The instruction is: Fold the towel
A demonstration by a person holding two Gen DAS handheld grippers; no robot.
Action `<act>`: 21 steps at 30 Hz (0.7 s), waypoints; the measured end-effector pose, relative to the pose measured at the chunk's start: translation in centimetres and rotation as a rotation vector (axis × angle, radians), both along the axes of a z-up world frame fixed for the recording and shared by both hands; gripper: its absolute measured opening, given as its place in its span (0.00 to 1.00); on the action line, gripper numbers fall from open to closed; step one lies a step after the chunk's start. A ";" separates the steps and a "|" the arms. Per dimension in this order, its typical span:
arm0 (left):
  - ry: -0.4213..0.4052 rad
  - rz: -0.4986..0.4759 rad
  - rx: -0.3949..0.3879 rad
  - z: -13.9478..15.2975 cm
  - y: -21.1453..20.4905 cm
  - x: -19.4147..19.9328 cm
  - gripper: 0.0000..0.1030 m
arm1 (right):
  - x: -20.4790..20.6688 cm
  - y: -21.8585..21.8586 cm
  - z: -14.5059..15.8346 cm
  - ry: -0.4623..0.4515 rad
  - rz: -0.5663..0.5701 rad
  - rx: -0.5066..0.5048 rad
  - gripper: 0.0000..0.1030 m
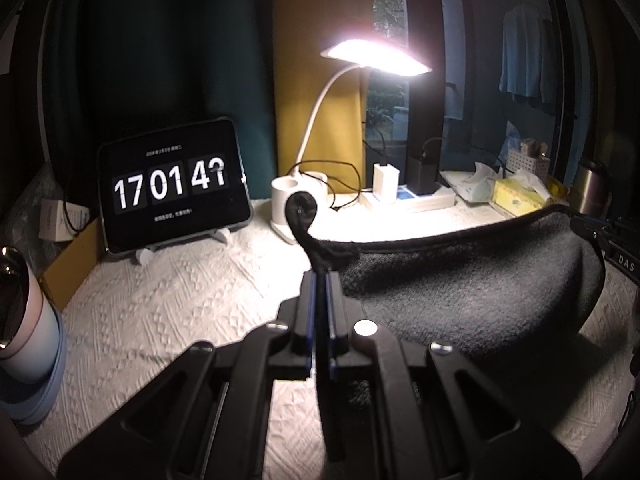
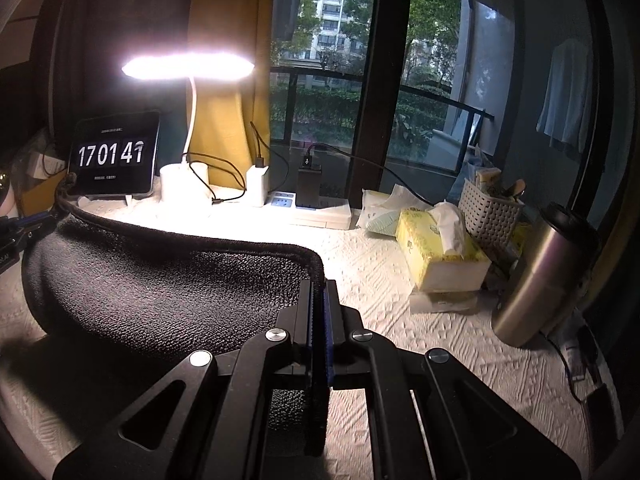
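A dark grey towel (image 1: 472,280) hangs stretched between my two grippers above the white textured tablecloth (image 1: 168,300). My left gripper (image 1: 322,276) is shut on the towel's left corner, whose tip curls up past the fingers. My right gripper (image 2: 319,284) is shut on the towel's (image 2: 160,280) right corner along its hemmed edge. In the left wrist view the right gripper shows at the far right edge (image 1: 600,236). In the right wrist view the left gripper shows at the far left edge (image 2: 24,228). The towel sags in the middle.
A tablet clock (image 1: 174,184), a lit white desk lamp (image 1: 376,56) and chargers on a power strip (image 2: 304,208) stand at the back. A tissue box (image 2: 440,248), white basket (image 2: 490,216) and steel flask (image 2: 540,276) are right. A cup (image 1: 24,320) is left.
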State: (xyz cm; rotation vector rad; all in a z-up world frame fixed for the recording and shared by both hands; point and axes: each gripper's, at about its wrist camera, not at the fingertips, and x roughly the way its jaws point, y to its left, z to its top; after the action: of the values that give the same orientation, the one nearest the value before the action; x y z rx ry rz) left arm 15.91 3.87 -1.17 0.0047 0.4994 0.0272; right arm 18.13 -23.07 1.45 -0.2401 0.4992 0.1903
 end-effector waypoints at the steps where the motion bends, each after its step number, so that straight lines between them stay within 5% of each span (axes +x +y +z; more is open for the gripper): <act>1: -0.001 0.000 0.000 0.0 0.0 0.2 0.05 | 0.2 0.0 0.0 -0.001 -0.001 -0.002 0.05; 21: -0.031 -0.008 -0.035 0.1 0.6 3.9 0.05 | 3.9 0.3 -0.1 -0.015 -0.022 -0.003 0.05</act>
State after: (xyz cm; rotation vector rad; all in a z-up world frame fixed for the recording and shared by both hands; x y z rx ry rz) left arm 19.79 4.43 -1.07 -0.0280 0.4688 0.0104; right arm 22.02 -22.76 1.39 -0.2389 0.4869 0.1659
